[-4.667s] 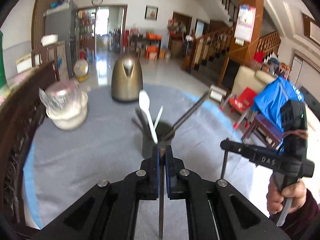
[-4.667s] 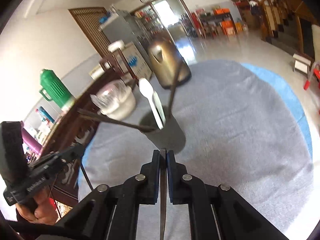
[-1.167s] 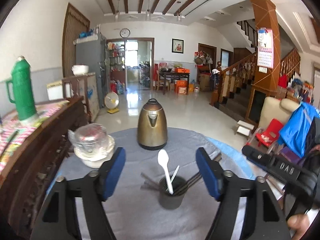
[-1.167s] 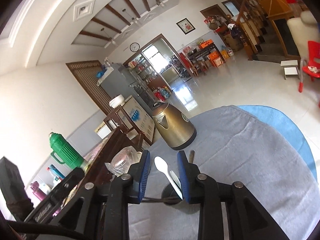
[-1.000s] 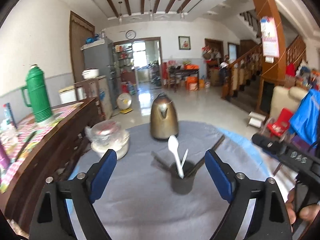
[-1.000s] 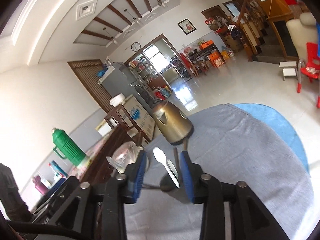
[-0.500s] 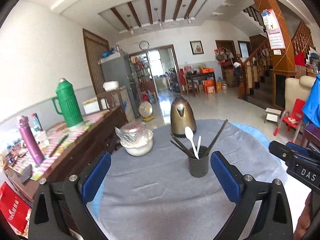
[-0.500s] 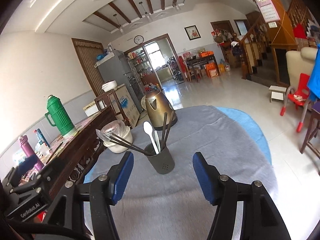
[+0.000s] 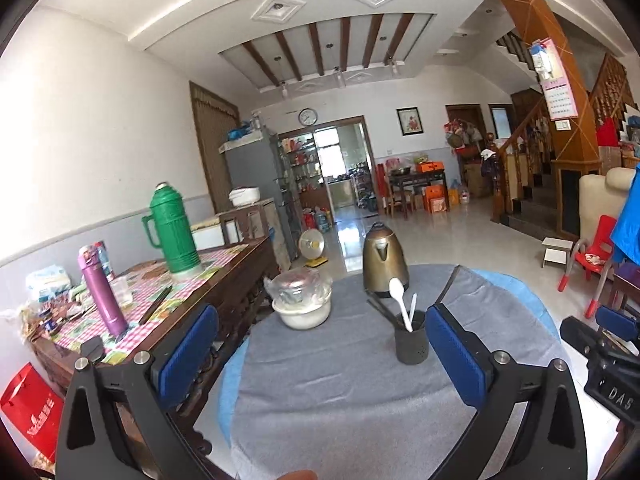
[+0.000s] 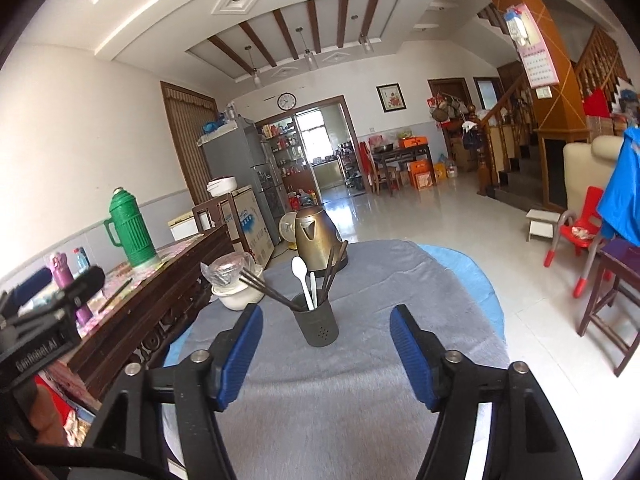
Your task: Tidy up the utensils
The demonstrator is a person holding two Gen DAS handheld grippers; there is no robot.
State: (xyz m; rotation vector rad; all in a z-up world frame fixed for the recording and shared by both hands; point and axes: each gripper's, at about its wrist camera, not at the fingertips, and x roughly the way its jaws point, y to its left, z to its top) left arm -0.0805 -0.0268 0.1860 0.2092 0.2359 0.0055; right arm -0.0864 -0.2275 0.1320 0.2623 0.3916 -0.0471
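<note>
A dark grey utensil holder (image 9: 411,342) (image 10: 318,325) stands on the round table with the grey cloth (image 9: 344,396) (image 10: 332,400). In it stand a white spoon (image 9: 400,300) (image 10: 301,278), a smaller white utensil and several dark chopsticks (image 10: 264,291) that lean outward. My left gripper (image 9: 322,354) is well back from the holder, its jaws opening wide with nothing between them. My right gripper (image 10: 326,358) is also back from the holder, jaws opening and empty. The right gripper's body (image 9: 600,364) shows at the right edge of the left wrist view.
A bronze kettle (image 9: 383,258) (image 10: 316,236) stands behind the holder. A white bowl under plastic wrap (image 9: 302,300) (image 10: 236,284) sits at the table's left. A wooden sideboard (image 9: 172,304) with a green thermos (image 9: 172,232) and a purple bottle (image 9: 102,292) runs along the left. Chairs (image 10: 580,248) stand at the right.
Both grippers have pulled back from the holder and risen, and their jaws have spread wider. The chopsticks that they held earlier now stand in the holder.
</note>
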